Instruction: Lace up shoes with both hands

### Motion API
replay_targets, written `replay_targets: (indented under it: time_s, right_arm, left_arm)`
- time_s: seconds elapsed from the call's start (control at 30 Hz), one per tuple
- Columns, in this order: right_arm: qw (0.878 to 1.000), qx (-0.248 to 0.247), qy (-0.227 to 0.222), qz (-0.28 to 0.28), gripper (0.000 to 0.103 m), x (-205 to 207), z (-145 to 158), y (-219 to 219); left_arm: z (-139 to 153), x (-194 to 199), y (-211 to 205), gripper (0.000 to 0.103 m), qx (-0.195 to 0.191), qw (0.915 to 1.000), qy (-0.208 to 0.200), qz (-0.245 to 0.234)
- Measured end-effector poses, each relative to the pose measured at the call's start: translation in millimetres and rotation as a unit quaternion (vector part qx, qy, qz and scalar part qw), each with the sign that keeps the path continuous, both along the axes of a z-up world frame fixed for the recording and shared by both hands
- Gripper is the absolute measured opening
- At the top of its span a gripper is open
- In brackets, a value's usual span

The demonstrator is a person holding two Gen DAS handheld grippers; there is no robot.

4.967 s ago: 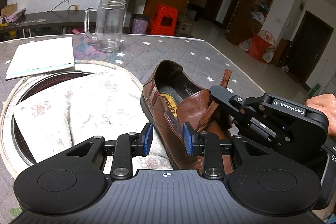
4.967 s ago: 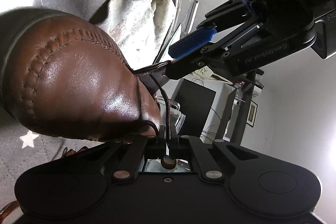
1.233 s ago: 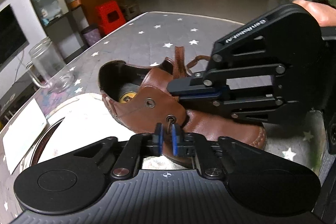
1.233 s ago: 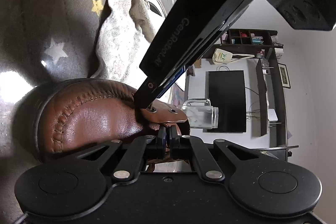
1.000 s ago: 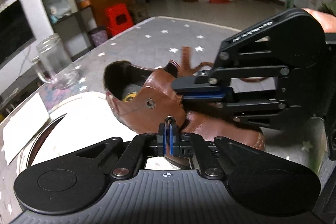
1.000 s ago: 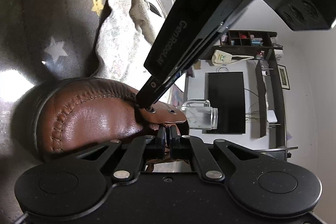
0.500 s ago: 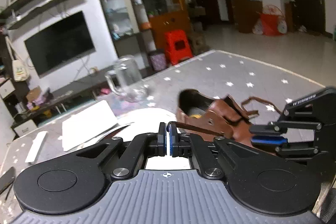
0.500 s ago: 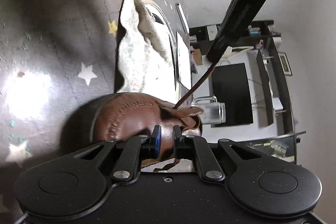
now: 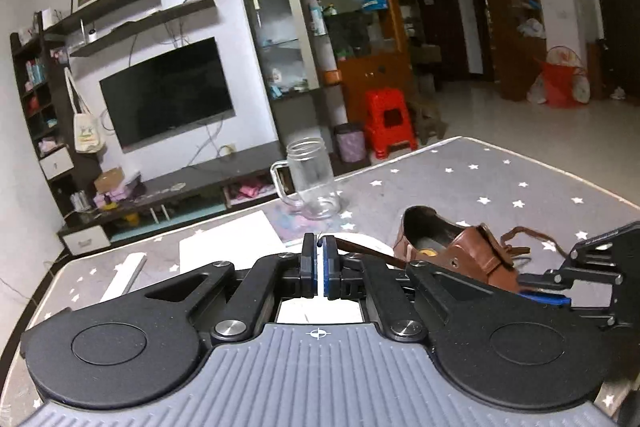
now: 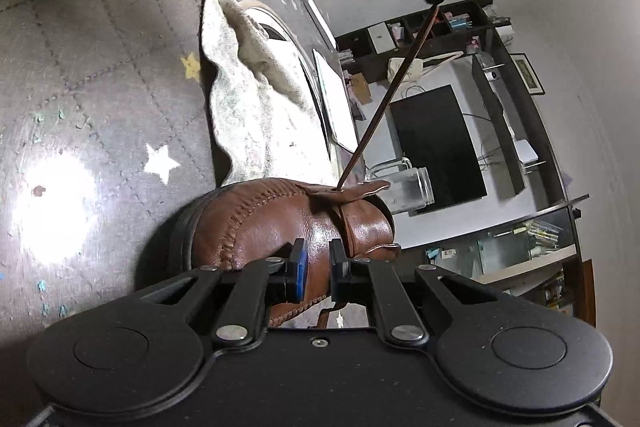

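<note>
Your left gripper point(image 9: 319, 269) has its jaws clamped on the end of the brown lace point(image 10: 384, 107), which runs taut from the pads down and to the right, into an eyelet on the near flap of the brown shoe point(image 9: 460, 255). Your right gripper point(image 10: 318, 265) sits low over the toe with its jaws slightly parted and nothing between them, so the shoe looks unheld. The likely trouble: keep pulling on that taut lace and the shoe may tip or drag toward the left jaws, or the thin lace may slip out from between the pads. You would do well to steady the leather before drawing more through. Ahead of the left jaws and well apart stands a glass mug point(image 9: 310, 183); a white sheet point(image 9: 232, 239) lies just below them, and a crumpled towel point(image 10: 256, 99) lies beyond the shoe. The table edge point(image 9: 560, 167) is far off to the right, and the starred cloth left of the right jaws is bare.
</note>
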State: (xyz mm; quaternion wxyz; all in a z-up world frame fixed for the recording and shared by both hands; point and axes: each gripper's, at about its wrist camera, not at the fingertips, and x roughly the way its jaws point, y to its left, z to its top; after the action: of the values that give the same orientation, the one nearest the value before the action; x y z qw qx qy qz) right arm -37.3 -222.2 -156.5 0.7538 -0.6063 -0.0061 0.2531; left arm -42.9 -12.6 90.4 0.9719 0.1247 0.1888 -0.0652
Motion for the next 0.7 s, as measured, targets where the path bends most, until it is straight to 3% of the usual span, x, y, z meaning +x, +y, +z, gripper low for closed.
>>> replay_targets:
  time_s: [0.23, 0.43, 0.53, 0.6, 0.7]
  right_arm:
    - [1.000, 0.003, -0.001, -0.001, 0.011, 0, -2, 0]
    - [1.000, 0.023, -0.003, -0.009, 0.011, -1, 0, -3]
    - [0.998, 0.052, 0.010, -0.030, 0.011, -2, 6, -10]
    - [0.996, 0.066, 0.021, -0.049, 0.011, -4, 9, -19]
    - [0.992, 0.087, 0.044, -0.083, 0.011, -4, 11, -37]
  left_arm:
    - [4, 2, 17, 0.003, -0.010, 0.9991, -0.002, 0.040]
    - [-13, 10, 25, 0.004, -0.010, 0.9976, 0.055, 0.041]
    - [-23, 10, 34, 0.016, -0.029, 0.9954, 0.074, 0.052]
    - [-26, 9, 38, 0.033, -0.030, 0.9948, 0.075, 0.062]
    - [-28, 6, 37, 0.035, -0.026, 0.9950, 0.075, 0.061]
